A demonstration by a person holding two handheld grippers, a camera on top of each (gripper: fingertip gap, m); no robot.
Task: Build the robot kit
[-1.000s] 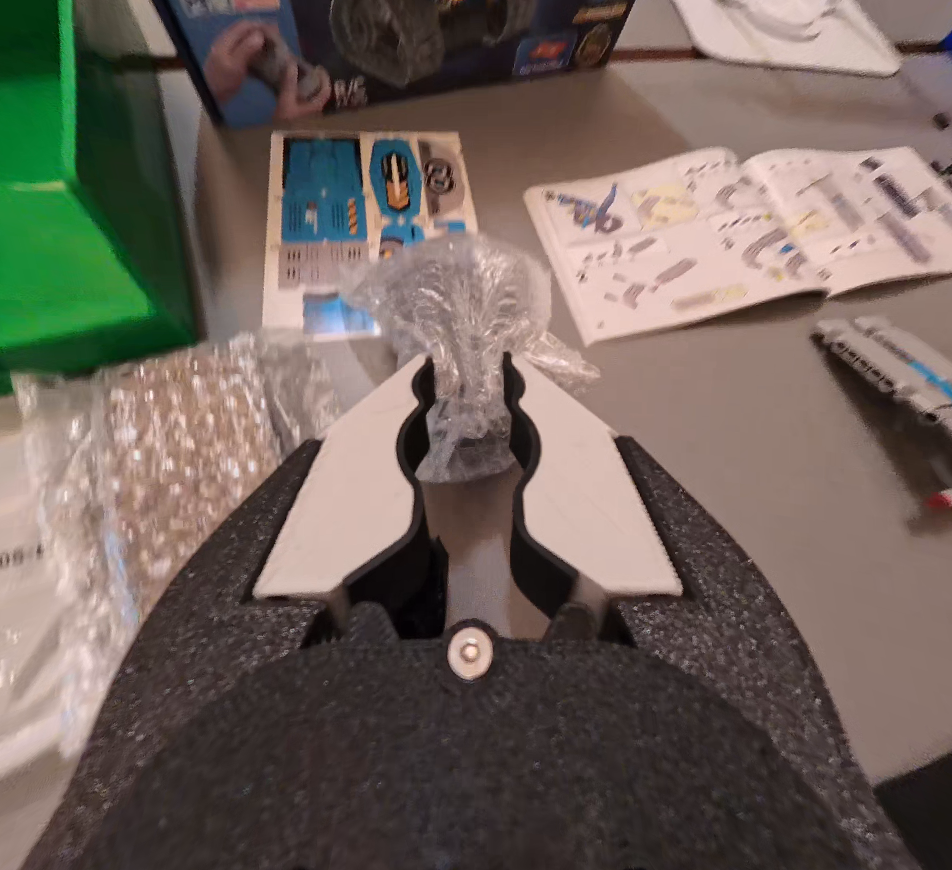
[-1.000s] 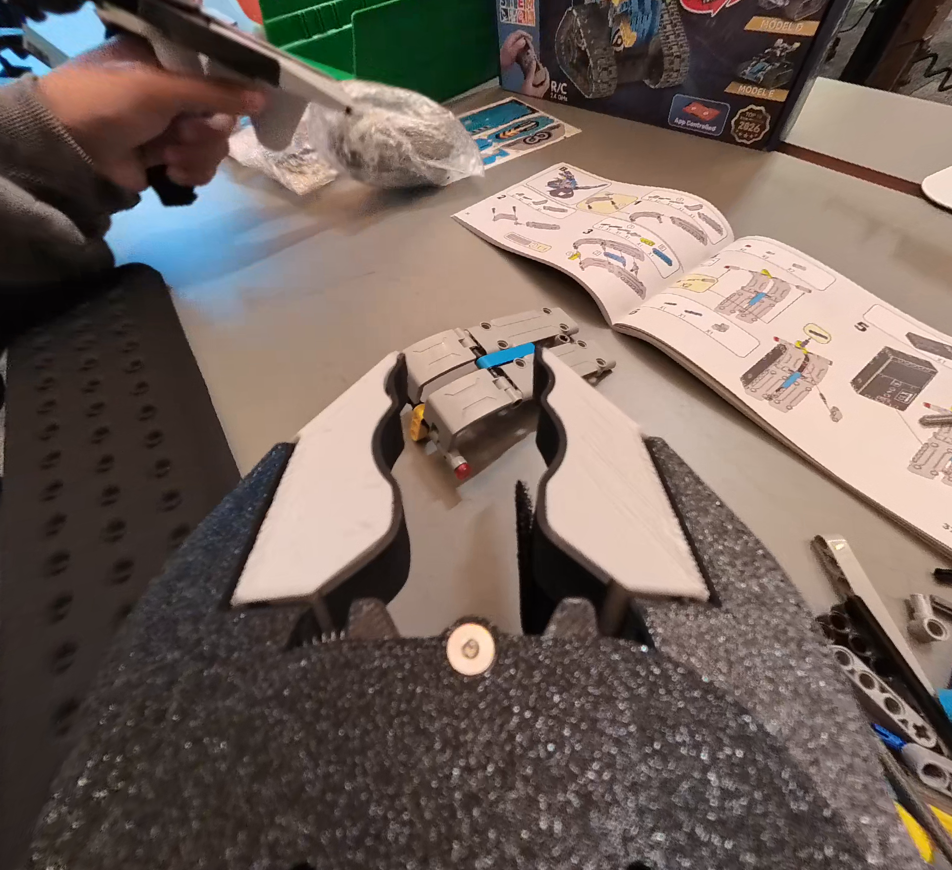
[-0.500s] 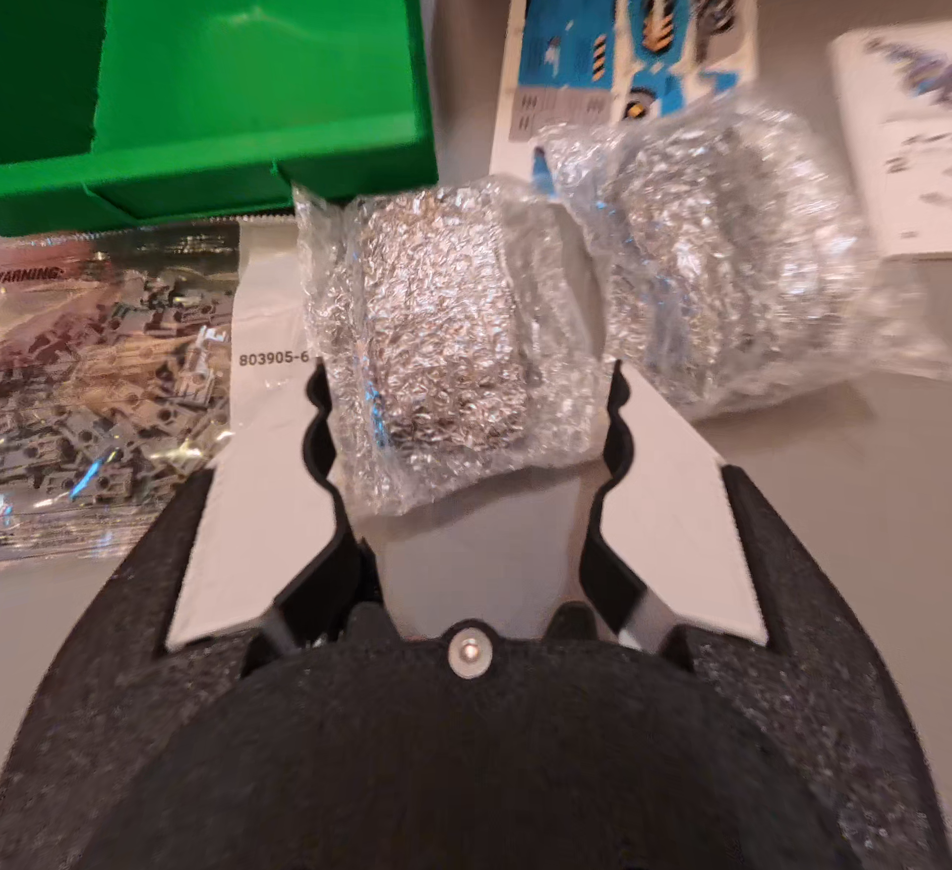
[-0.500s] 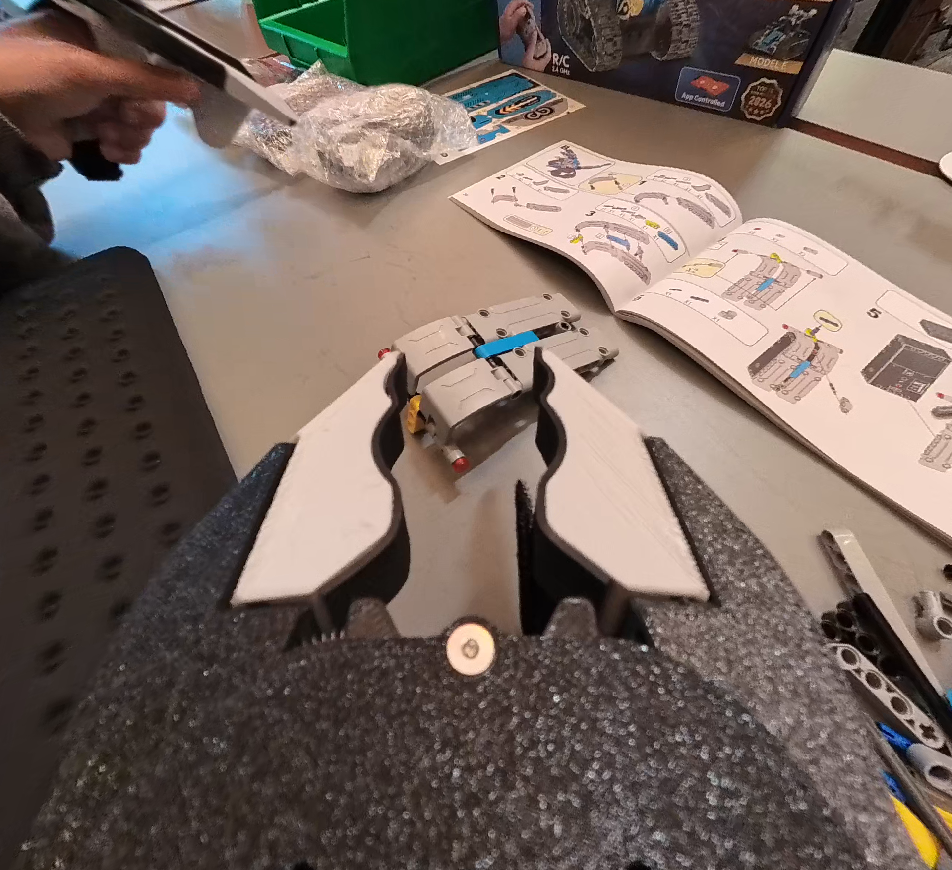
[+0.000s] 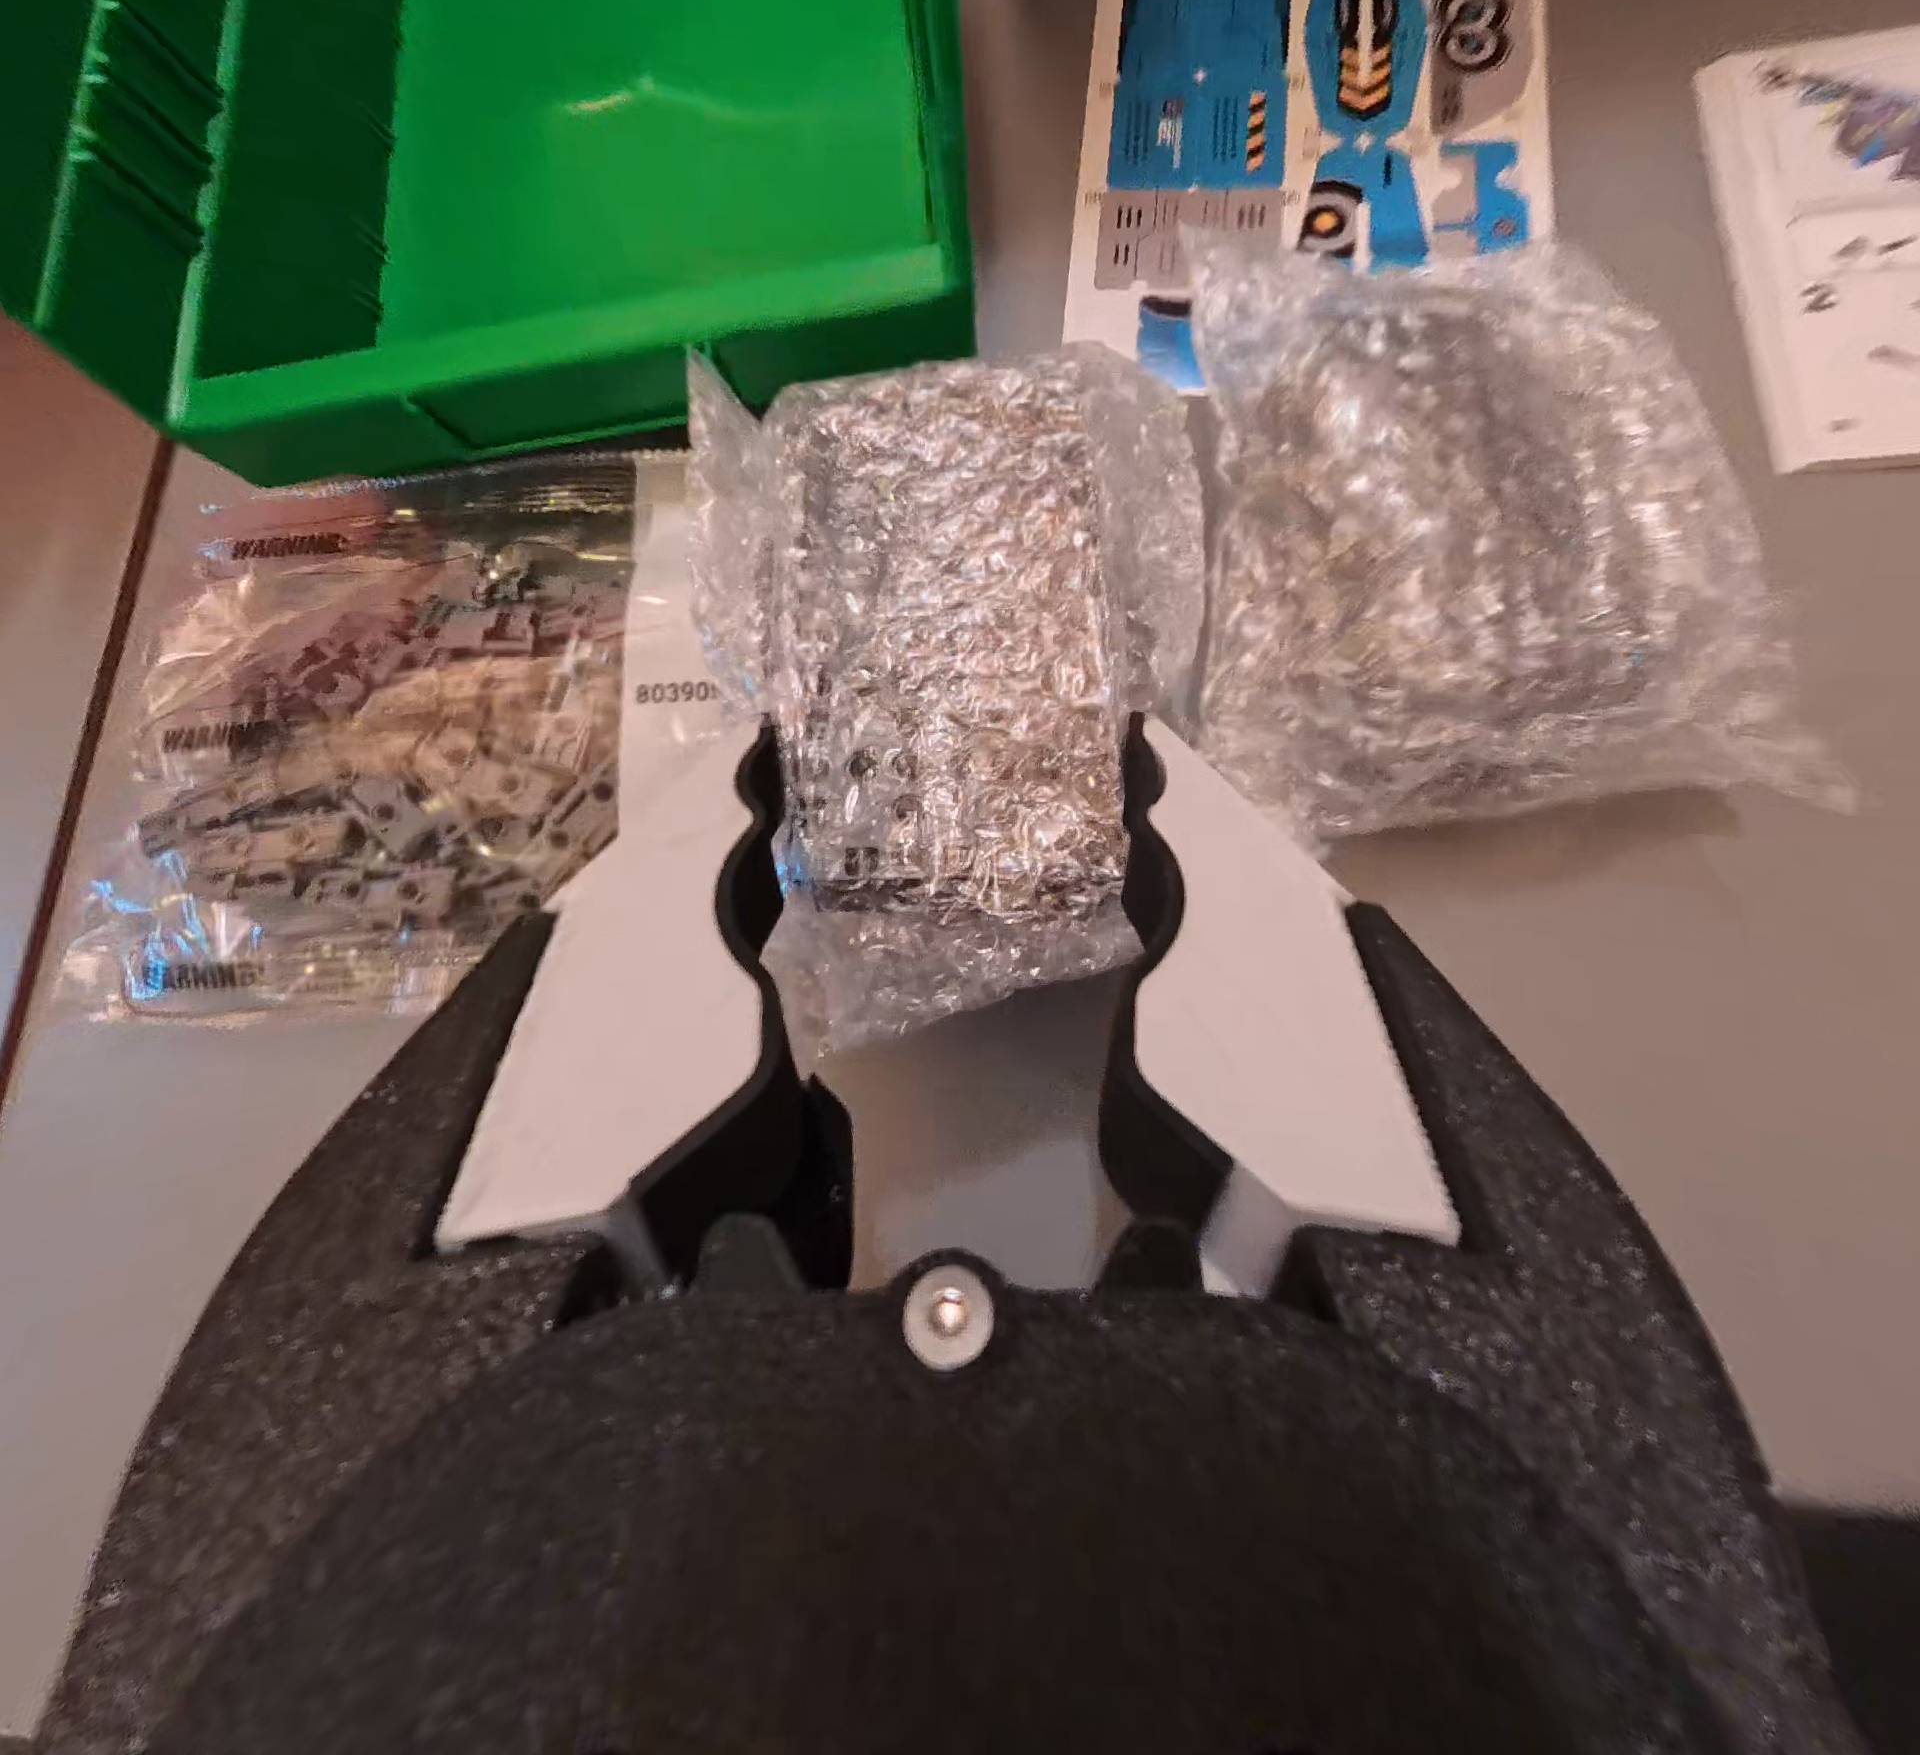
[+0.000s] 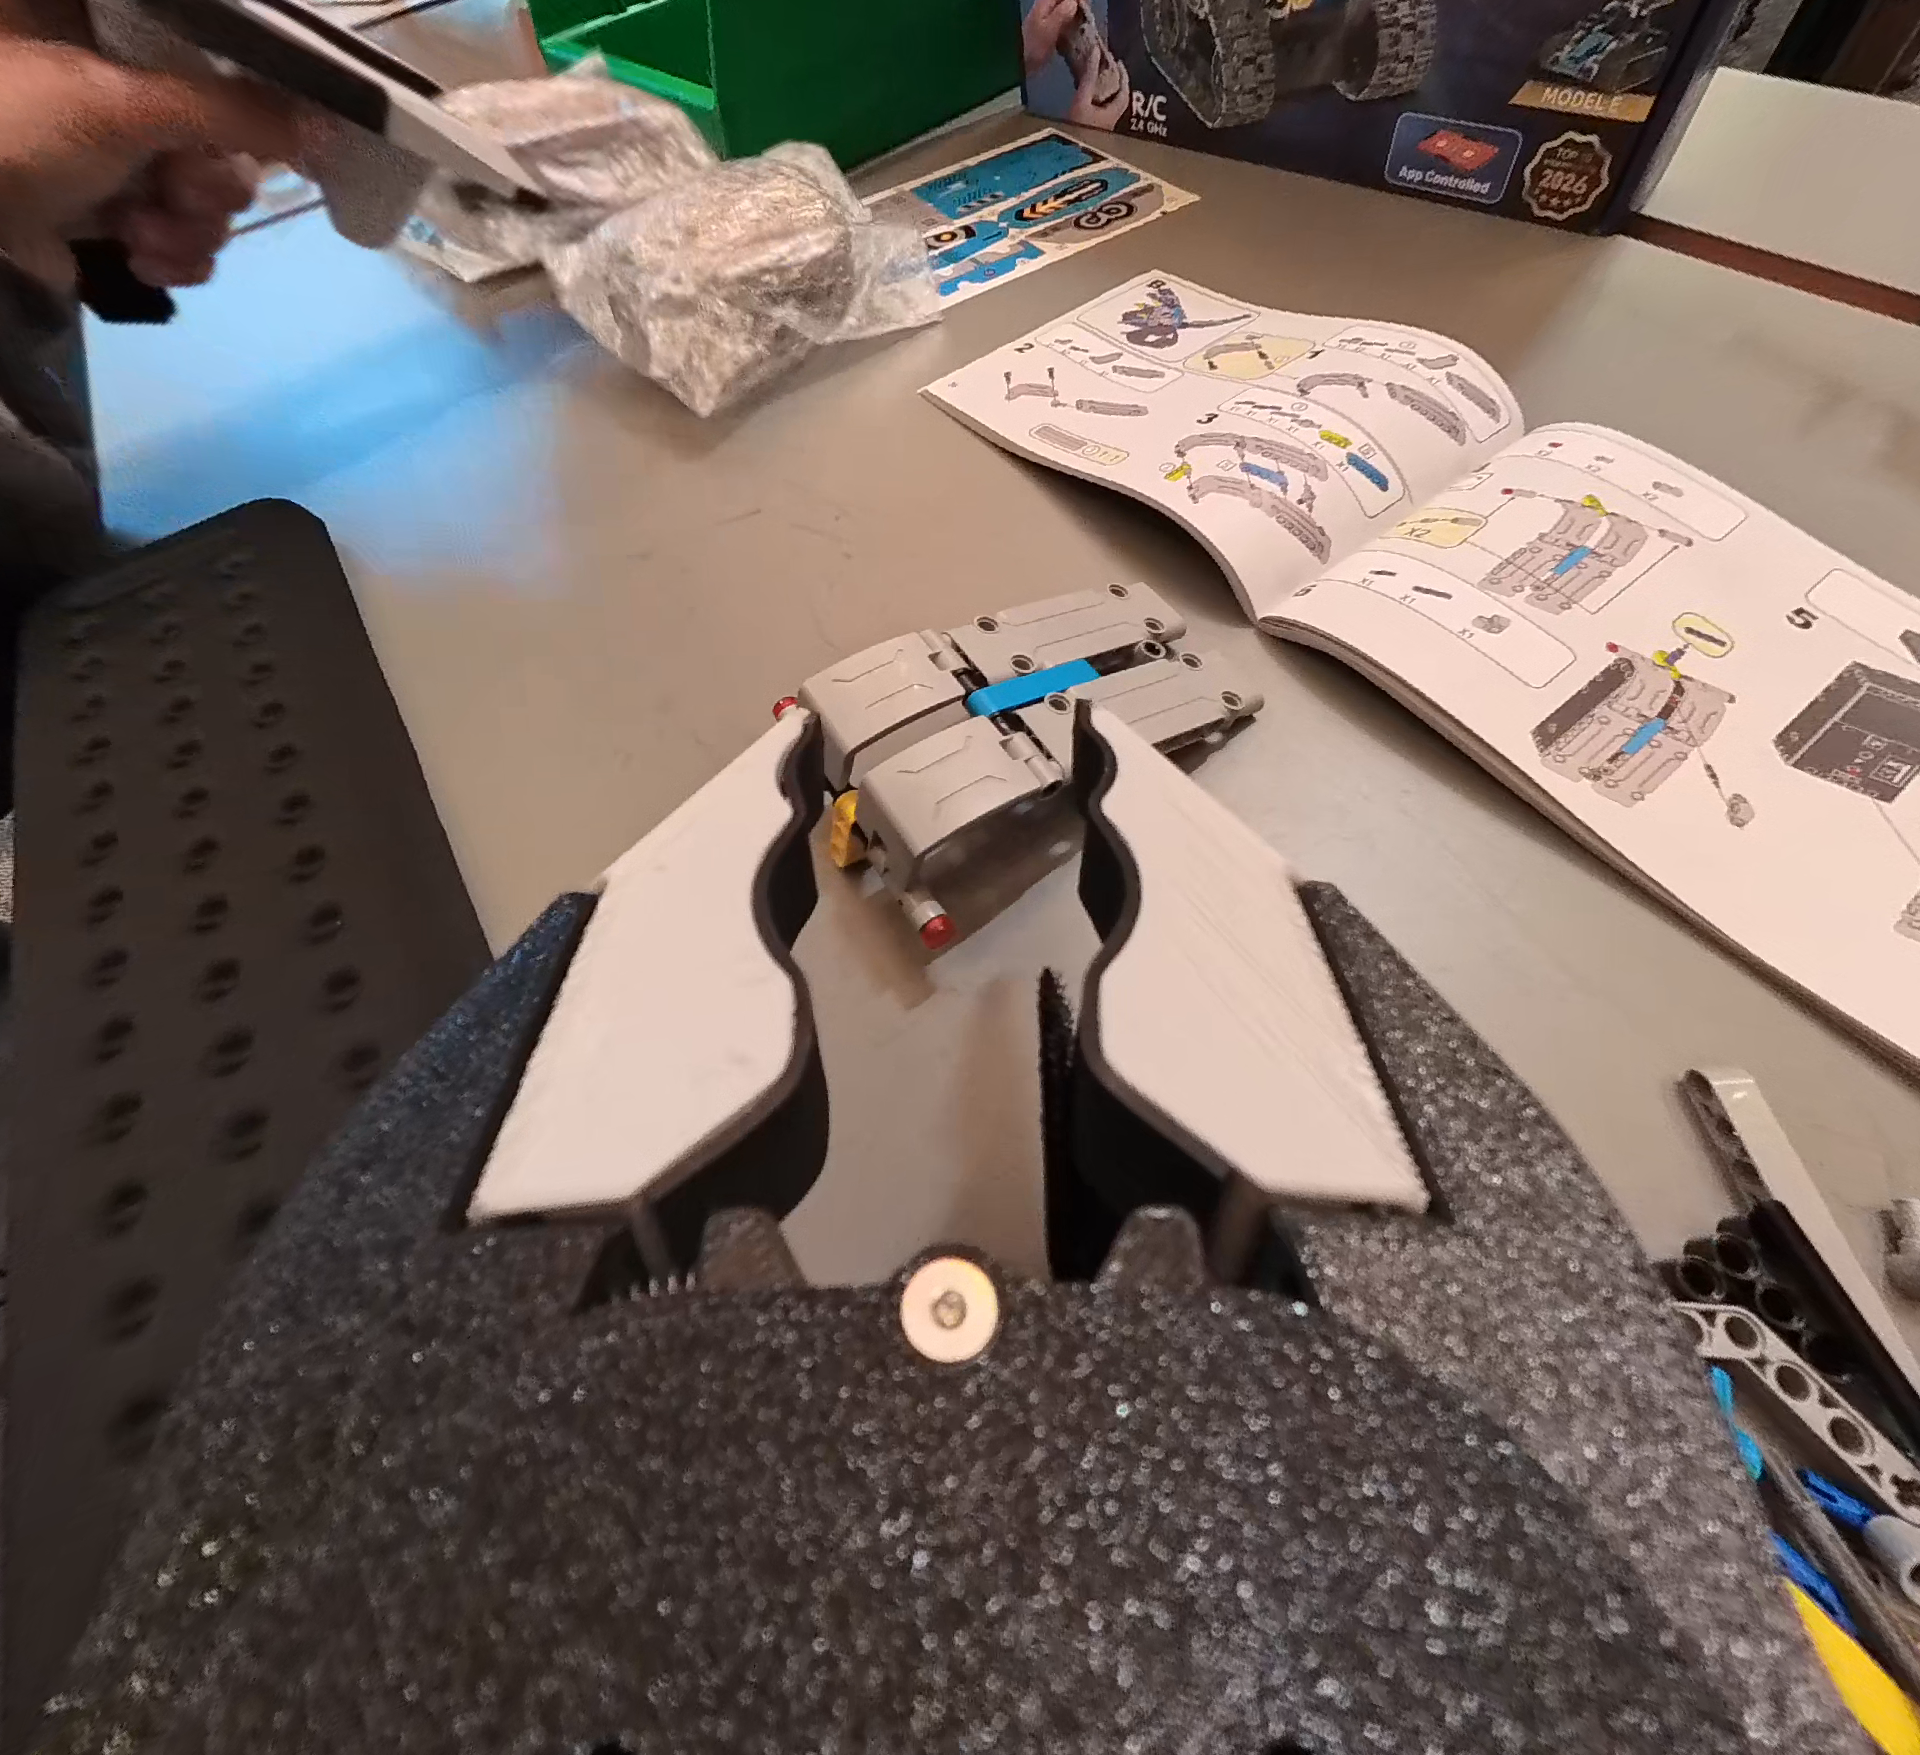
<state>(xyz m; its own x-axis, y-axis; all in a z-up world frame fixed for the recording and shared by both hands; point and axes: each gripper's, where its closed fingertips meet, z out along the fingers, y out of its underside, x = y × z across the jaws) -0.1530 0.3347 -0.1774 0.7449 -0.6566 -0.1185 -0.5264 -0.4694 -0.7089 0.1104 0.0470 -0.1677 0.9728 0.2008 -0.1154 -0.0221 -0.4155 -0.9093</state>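
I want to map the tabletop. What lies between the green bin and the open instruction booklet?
In the left wrist view, a sticker sheet lies flat between the green bin and the booklet.

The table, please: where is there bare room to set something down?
Bare table lies between the bubble-wrapped bundle, the grey brick assembly and the open booklet. It is crowded by the green bin, where bundles, a parts bag and a sticker sheet cluster.
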